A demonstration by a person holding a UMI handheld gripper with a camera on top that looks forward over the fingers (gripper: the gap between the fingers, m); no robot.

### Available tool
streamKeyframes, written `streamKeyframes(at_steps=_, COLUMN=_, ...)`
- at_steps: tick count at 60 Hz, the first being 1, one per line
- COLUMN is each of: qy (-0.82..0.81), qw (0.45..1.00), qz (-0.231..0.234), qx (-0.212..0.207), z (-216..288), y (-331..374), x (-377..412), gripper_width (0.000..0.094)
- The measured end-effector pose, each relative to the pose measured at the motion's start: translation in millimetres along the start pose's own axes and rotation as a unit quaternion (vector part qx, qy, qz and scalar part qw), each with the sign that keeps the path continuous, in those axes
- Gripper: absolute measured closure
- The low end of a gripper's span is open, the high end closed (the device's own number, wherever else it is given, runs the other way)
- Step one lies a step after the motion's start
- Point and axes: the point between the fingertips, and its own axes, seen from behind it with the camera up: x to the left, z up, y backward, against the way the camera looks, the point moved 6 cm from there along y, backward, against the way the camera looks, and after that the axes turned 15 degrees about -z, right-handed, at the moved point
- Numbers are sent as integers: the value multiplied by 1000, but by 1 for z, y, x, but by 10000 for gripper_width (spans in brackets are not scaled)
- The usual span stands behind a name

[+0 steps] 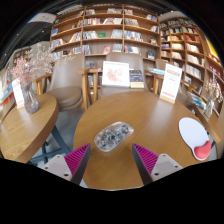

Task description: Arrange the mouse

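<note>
A clear, glittery computer mouse [113, 135] lies on the round wooden table [150, 115], just ahead of my fingers and slightly toward the left one. A white round mouse mat with a red patch [197, 137] lies at the table's right side. My gripper [112, 158] is open and empty. Its magenta pads [76, 158] stand wide apart over the table's near edge, and the mouse is just beyond them, not touched.
A second wooden table [18, 128] stands at the left with a vase of flowers [30, 98] and a card. Chairs [68, 82] and a display stand with books [117, 73] are beyond the table. Bookshelves [105, 30] line the back wall.
</note>
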Motion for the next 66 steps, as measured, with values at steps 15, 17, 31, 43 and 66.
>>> streamKeyframes(at_steps=15, qy=-2, qw=1000, qz=7, qx=14, z=22, y=-32, x=18, gripper_width=79)
streamKeyframes(at_steps=17, qy=-5, qw=1000, qz=8, qx=18, z=26, y=-35, x=20, gripper_width=80)
streamKeyframes(at_steps=31, qy=-1, qw=1000, qz=13, qx=26, z=46, y=-62, x=32, gripper_width=84)
streamKeyframes(at_steps=43, qy=4, qw=1000, qz=17, qx=23, z=48, y=-64, x=32, gripper_width=138)
streamKeyframes(at_steps=66, qy=11, qw=1000, qz=22, qx=19, z=57, y=-53, x=23, gripper_width=536)
